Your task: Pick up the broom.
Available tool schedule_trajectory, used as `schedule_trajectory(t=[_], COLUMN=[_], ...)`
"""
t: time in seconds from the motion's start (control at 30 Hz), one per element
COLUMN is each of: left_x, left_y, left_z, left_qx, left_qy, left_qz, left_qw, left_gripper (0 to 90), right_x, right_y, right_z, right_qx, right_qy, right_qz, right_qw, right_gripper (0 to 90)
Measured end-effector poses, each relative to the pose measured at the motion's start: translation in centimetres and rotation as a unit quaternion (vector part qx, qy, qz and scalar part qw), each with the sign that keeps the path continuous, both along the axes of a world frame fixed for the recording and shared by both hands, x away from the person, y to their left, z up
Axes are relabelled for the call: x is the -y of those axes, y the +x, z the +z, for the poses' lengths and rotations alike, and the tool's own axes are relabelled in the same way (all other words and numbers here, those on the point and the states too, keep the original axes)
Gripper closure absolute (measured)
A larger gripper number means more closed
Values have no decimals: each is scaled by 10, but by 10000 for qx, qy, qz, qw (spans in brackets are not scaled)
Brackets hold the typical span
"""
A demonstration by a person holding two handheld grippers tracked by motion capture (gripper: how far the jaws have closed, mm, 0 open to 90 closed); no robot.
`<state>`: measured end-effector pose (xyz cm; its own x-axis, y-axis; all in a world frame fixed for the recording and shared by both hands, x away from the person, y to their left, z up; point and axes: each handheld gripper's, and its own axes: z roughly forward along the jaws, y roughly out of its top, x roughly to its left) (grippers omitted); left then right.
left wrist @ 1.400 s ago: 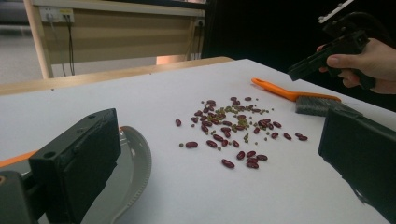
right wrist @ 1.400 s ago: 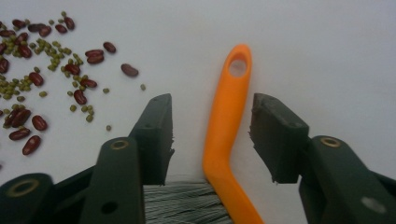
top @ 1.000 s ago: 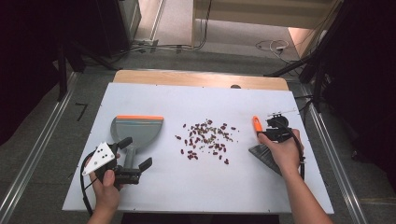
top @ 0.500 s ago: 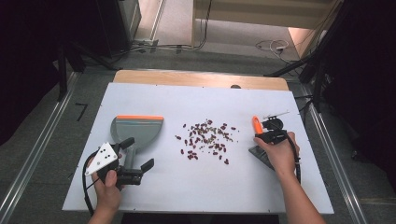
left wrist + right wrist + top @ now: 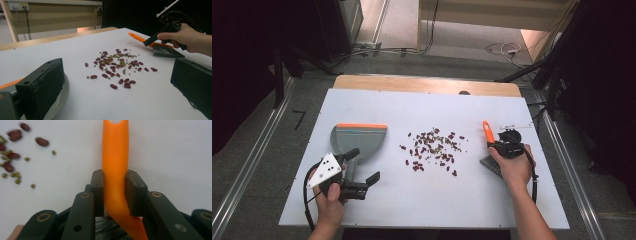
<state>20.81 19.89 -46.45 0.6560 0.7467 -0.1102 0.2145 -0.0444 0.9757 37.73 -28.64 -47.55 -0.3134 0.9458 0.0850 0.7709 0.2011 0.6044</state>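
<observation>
A hand brush with an orange handle [image 5: 487, 132] and dark bristles [image 5: 165, 51] lies on the white table [image 5: 437, 200], right of a scatter of red and green beans [image 5: 432, 148]. My right gripper [image 5: 496, 146] has just been closing and is now shut on the orange handle [image 5: 115, 157], pads pressing both of its sides. A grey dustpan [image 5: 359, 137] with an orange lip lies left of the beans [image 5: 117, 65]. My left gripper [image 5: 362, 166] rests just below the dustpan, its jaws wide open [image 5: 118, 80] and holding nothing, facing the beans.
A wooden strip [image 5: 427, 84] runs along the table's far edge. Metal rails and cables lie on the floor to both sides. Bare table surface stretches in front of the beans and toward the near edge.
The right gripper's jaws have closed onto the brush handle, with the hand shifting slightly over it. The left hand and the dustpan have stayed where they were.
</observation>
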Motion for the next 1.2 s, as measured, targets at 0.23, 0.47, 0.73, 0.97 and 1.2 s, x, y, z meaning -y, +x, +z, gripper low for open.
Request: schedule_trajectory(t=[0.23,0.47,0.73,0.97,1.2], left_x=[4,8,10,12,23], left_y=[-2,-3,-5,-7,-11], left_z=[2,4,7,9,15], left_qx=[52,91,146,185,301], left_qy=[27,18,-3,0,127], left_qz=[-84,-123,-177,-224,-270], left_qw=[9999,9999,9997,9996,9991], left_gripper=[1,1,2,2,1], right_x=[10,19,22,10,-9], right_y=[-33,-64,-86,-97,-107], right_z=[19,29,48,64,78], right_qx=[1087,2013,2643,2916,3053], right_qy=[481,914,1353,1612,1824], right_qz=[171,70,110,373,649], right_qw=[9928,9752,9548,9421,9324], right_gripper=[693,695,698,701,701])
